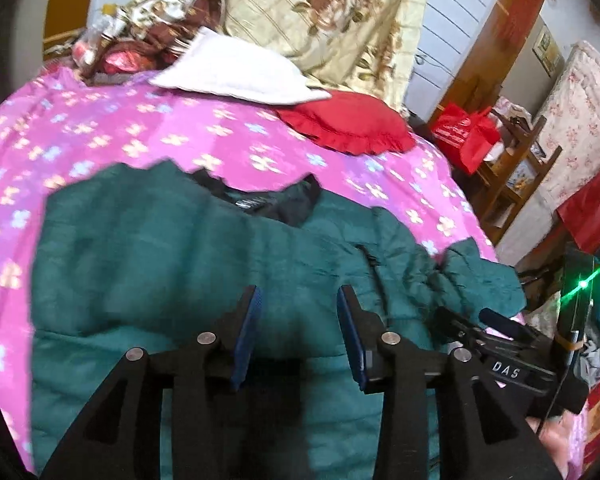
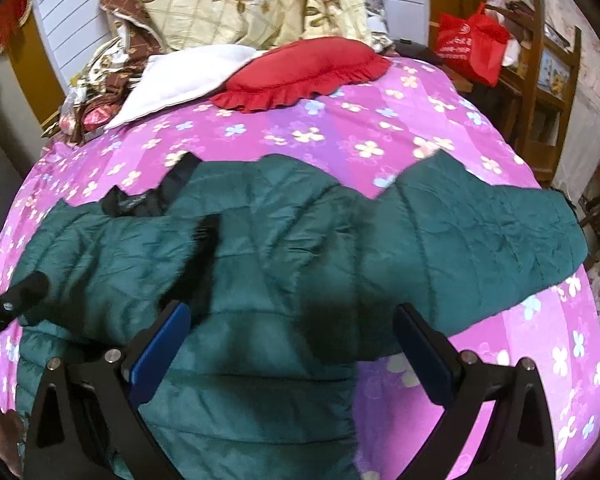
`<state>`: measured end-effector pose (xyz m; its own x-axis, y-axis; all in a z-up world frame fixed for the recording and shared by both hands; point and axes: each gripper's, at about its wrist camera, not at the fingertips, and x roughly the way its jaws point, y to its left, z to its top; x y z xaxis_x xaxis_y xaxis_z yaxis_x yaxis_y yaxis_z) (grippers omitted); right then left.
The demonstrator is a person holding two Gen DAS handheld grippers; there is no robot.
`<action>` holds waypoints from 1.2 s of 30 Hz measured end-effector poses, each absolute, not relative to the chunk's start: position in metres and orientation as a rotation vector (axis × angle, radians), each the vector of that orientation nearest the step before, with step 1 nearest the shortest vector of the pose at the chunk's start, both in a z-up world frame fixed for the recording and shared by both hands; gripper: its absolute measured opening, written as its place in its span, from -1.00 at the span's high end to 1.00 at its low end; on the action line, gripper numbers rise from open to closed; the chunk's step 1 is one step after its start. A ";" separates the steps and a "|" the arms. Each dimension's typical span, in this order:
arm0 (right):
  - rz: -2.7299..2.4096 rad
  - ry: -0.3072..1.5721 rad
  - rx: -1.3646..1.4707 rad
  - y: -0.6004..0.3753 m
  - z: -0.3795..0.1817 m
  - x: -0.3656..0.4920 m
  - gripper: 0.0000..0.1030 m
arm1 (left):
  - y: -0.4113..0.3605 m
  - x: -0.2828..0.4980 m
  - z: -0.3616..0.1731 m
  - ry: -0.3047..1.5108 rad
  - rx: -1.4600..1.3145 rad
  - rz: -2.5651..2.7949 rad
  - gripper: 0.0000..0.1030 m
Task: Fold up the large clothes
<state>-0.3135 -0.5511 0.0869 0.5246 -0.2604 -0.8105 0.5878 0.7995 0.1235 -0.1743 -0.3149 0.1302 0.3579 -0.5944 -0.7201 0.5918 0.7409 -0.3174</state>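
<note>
Green quilted jacket [image 2: 260, 248] lies spread flat on bed [image 2: 340, 128], collar far, so folds land clean. My left hand-held gripper [image 1: 298, 300] partly spread, pinching nothing. Right hand-held gripper [image 2: 292, 320] wide apart above jacket, sleeve [image 2: 492, 224] stretched right.

both wrist views look steeply down, close above the jacket [image 1: 180, 248]; shared

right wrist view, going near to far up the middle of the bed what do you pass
right gripper → green quilted jacket → pink flowered bedspread → red ruffled cushion → cream floral quilt
</note>
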 end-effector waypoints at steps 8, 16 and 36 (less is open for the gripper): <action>-0.446 0.908 0.418 -0.518 0.080 -0.280 -0.99 | -0.249 -0.135 0.125 0.897 0.020 -0.597 0.63; -0.364 0.982 0.466 -0.509 0.041 -0.235 -0.19 | -0.198 -0.101 0.104 0.925 -0.041 -0.454 0.63; -0.535 0.885 0.390 -0.571 0.049 -0.257 0.87 | -0.214 -0.069 0.054 0.948 0.003 -0.346 0.56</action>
